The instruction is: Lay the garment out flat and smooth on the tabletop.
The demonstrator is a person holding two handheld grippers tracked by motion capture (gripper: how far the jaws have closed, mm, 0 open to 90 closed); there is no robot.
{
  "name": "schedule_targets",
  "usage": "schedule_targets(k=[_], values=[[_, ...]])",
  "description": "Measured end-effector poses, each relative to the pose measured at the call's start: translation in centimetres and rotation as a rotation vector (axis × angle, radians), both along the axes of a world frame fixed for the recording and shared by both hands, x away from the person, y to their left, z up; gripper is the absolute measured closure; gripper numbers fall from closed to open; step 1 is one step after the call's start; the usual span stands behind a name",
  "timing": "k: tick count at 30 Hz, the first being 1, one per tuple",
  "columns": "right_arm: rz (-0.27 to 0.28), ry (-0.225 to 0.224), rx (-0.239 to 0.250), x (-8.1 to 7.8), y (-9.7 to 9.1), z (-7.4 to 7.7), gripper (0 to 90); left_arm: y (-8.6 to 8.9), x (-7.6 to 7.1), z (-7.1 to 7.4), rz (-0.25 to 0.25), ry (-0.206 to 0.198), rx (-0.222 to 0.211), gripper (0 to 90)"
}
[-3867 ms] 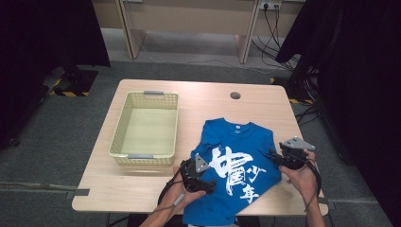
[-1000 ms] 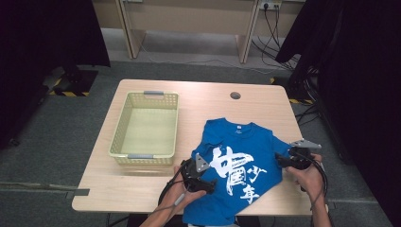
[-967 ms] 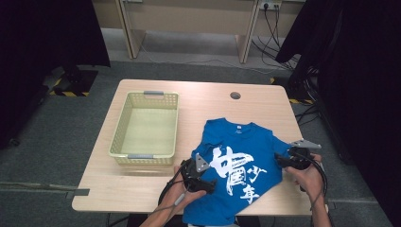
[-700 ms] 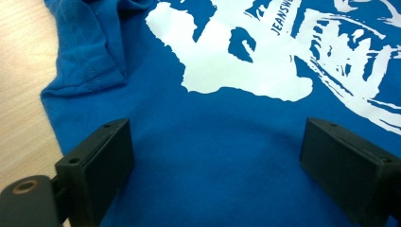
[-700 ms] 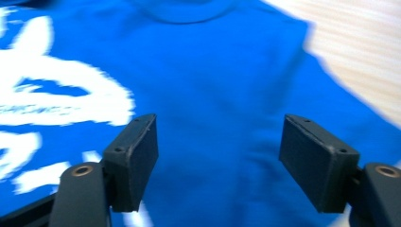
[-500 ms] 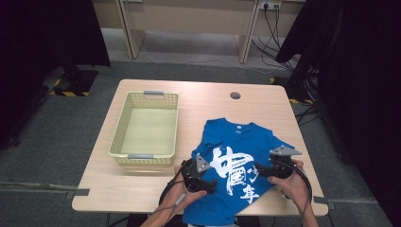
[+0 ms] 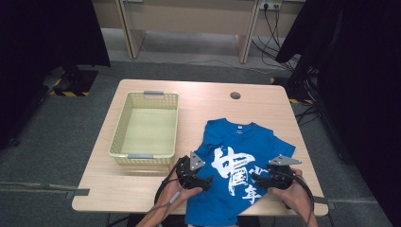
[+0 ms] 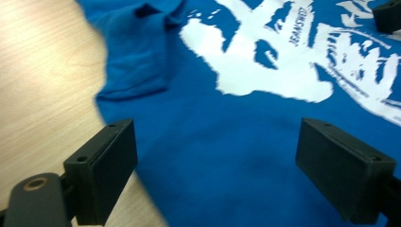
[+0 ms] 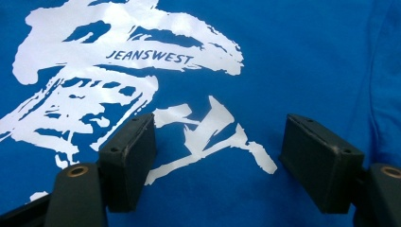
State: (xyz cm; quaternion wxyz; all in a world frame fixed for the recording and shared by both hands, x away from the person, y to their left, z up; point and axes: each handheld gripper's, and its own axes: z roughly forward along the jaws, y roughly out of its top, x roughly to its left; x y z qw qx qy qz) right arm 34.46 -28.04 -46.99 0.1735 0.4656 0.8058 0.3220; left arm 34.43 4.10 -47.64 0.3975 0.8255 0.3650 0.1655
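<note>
Right gripper [image 7: 265,178] has shifted inward from the shirt's sleeve onto its print.
Blue T-shirt [image 7: 236,142] lies flat at the counter's [image 7: 142,189] near right corner; both grippers' jaws stand apart, empty, the right's having just opened; left gripper [image 7: 201,178] is poised at the side hem, likely for folding.

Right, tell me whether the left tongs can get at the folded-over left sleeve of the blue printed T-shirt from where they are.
Probably yes. The left tongs stand open over the blue printed T-shirt, and the folded-over sleeve lies just ahead of them on the wooden table, with nothing between.
</note>
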Motion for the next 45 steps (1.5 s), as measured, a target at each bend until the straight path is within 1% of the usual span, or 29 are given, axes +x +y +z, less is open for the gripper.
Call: schedule_targets(k=[3,5,9,11,13,16,22,26,30,32,34,36,38,39,43,45], values=[[-0.014,0.01,-0.002,0.1,-0.9,0.1,28.2,0.1,0.0,-0.1,0.005,0.003,0.005,12.8],[-0.013,0.012,-0.004,0.2,-1.5,0.1,28.2,0.1,0.1,-0.2,0.003,0.006,0.01,12.7],[0.003,0.012,-0.008,0.6,-2.9,0.2,28.2,-0.1,0.0,-0.4,-0.002,0.009,0.015,12.7],[-0.02,0.017,-0.005,0.7,-3.5,0.2,28.1,-0.2,0.1,-0.4,-0.003,0.008,0.017,12.7],[-0.022,0.01,-0.012,0.8,-3.9,0.3,28.0,-0.4,0.2,-0.3,-0.002,0.004,0.017,12.7],[-0.049,-0.007,-0.012,0.4,-3.7,0.5,26.3,-0.7,0.4,-0.3,0.0,0.001,0.013,12.7],[-0.045,-0.049,0.017,-0.3,-1.9,1.1,22.7,-1.3,1.1,-0.1,0.007,-0.006,0.005,12.6],[-0.023,-0.047,0.023,-0.8,-0.6,0.8,20.7,-1.8,1.8,0.0,0.015,-0.011,-0.006,12.2],[-0.005,-0.028,0.01,-1.2,0.2,0.1,20.3,-2.5,2.8,0.3,0.031,-0.021,-0.024,11.9],[-0.002,-0.023,0.004,-1.3,0.3,-0.4,19.6,-3.1,3.5,0.4,0.042,-0.029,-0.026,11.9],[-0.003,-0.026,0.001,-1.5,0.3,-0.4,19.8,-3.9,4.3,0.6,0.046,-0.048,-0.011,12.3],[-0.004,-0.024,0.0,-1.5,0.3,-0.3,19.8,-4.5,4.9,0.7,0.041,-0.066,0.0,16.1],[-0.003,-0.031,-0.006,-1.5,0.4,-0.4,19.7,-5.1,5.5,0.8,0.034,-0.078,0.021,20.3],[-0.003,-0.032,-0.009,-1.5,0.4,-0.4,19.7,-5.3,5.8,0.8,0.028,-0.083,0.03,24.1],[-0.007,-0.03,-0.009,-1.5,0.5,-0.4,19.6,-6.0,6.9,0.7,0.027,-0.111,0.064,34.8],[-0.007,-0.03,-0.009,-1.5,0.5,-0.4,19.5,-6.3,7.3,0.6,0.025,-0.123,0.088,44.8]])
